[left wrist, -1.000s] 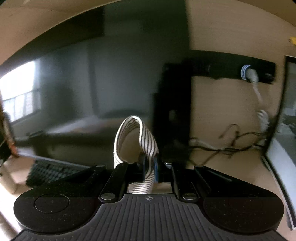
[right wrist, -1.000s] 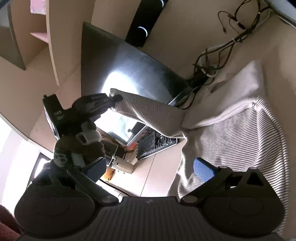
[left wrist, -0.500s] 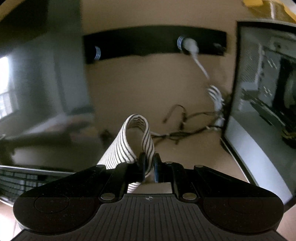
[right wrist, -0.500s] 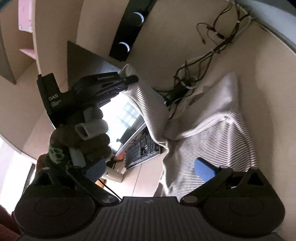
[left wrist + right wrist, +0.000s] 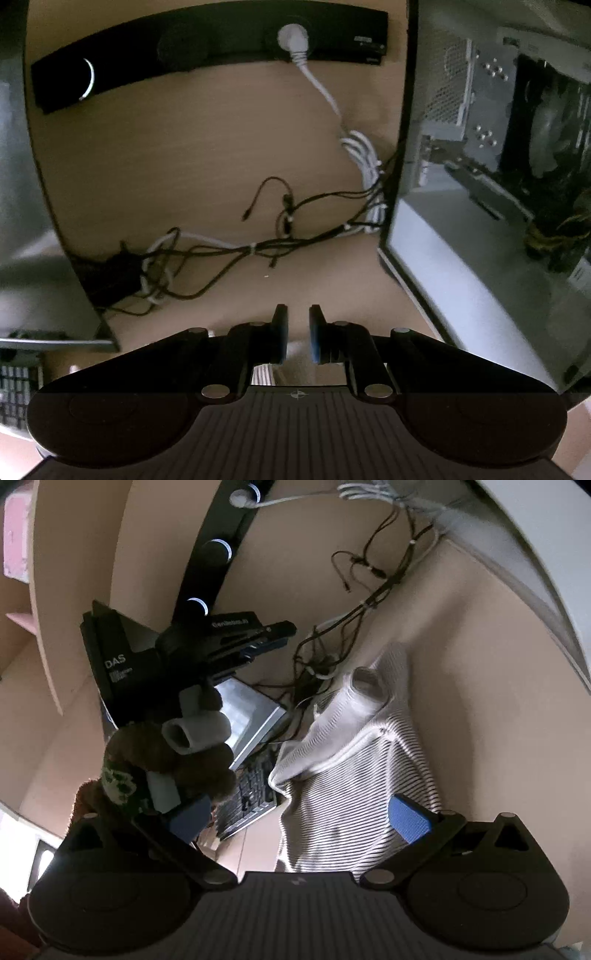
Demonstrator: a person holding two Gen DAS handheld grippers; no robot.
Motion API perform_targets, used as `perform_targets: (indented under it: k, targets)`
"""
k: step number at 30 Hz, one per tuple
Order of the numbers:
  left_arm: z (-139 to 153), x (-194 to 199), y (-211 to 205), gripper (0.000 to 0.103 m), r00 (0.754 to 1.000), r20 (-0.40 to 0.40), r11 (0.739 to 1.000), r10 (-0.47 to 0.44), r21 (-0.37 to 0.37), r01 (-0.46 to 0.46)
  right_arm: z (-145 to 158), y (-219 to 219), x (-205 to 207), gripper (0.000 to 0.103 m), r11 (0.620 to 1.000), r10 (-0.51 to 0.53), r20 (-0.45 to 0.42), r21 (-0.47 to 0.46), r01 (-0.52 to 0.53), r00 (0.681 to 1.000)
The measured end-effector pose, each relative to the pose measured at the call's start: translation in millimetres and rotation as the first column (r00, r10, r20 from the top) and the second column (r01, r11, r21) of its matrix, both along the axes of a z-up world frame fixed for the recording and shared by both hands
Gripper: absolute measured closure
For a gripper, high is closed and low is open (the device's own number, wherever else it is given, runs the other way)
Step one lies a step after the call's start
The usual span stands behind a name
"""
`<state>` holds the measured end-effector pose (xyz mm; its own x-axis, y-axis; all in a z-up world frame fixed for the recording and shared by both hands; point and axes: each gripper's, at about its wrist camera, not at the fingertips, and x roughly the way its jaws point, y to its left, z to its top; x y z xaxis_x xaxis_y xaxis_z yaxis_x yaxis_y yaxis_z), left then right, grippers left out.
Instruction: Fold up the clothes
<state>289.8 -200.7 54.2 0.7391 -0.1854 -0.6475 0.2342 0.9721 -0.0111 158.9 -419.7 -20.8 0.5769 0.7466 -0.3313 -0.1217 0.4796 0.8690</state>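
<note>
L hand-held gripper (image 5: pixel 295 332): jaws opening, narrow gap, nothing between pads. R hand-held gripper (image 5: pixel 301 814): jaws wide apart, empty. Striped shirt (image 5: pixel 354 794) lies on bench (image 5: pixel 480 664), sleeve folded over body; lower part cut off behind R gripper. Keyboard (image 5: pixel 251 797) partly hidden by shirt.

The shirt (image 5: pixel 354 775) lies on the desk (image 5: pixel 461 664), keyboard (image 5: pixel 251 794) left, cables (image 5: pixel 369 590) behind.
</note>
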Motion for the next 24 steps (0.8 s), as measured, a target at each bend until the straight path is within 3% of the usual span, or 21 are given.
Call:
perform_targets:
  k: [5, 10, 17, 19, 20, 22, 24]
  targets:
    - [6, -12, 23, 0.076, 1.0, -0.002, 0.999, 0.014, -0.04, -0.015, -1, 9, 3, 0.001, 1.0, -0.011, 0.002, -0.008, 0.011, 1.0]
    - [0, -43, 76, 0.058, 0.993, -0.059, 0.993, 0.104, -0.042, -0.107, -1, 43, 10, 0.001, 0.998, 0.044, 0.003, -0.036, -0.043, 0.999]
    - [-33, -102, 141, 0.029, 0.954, -0.225, 0.973, 0.196, -0.08, -0.218, 7, 79, 24, 0.002, 0.974, -0.008, 0.055, -0.224, 0.02, 0.998]
    - [-44, -116, 156, 0.028, 0.942, -0.27, 0.966, 0.198, -0.106, -0.234, 12, 86, 33, 0.029, 0.938, -0.032, 0.111, -0.34, 0.069, 0.993]
    - [-51, -122, 161, 0.027, 0.938, -0.288, 0.965, 0.191, -0.122, -0.233, 13, 89, 41, 0.035, 0.92, -0.038, 0.124, -0.384, 0.083, 0.992]
    - [-62, -132, 168, 0.026, 0.928, -0.319, 0.959, 0.191, -0.139, -0.245, 14, 92, 62, 0.059, 0.894, -0.044, 0.114, -0.439, 0.09, 0.993]
    - [-73, -140, 174, 0.023, 0.917, -0.347, 0.953, 0.195, -0.153, -0.261, 13, 96, 86, 0.059, 0.87, -0.048, 0.087, -0.485, 0.084, 0.995]
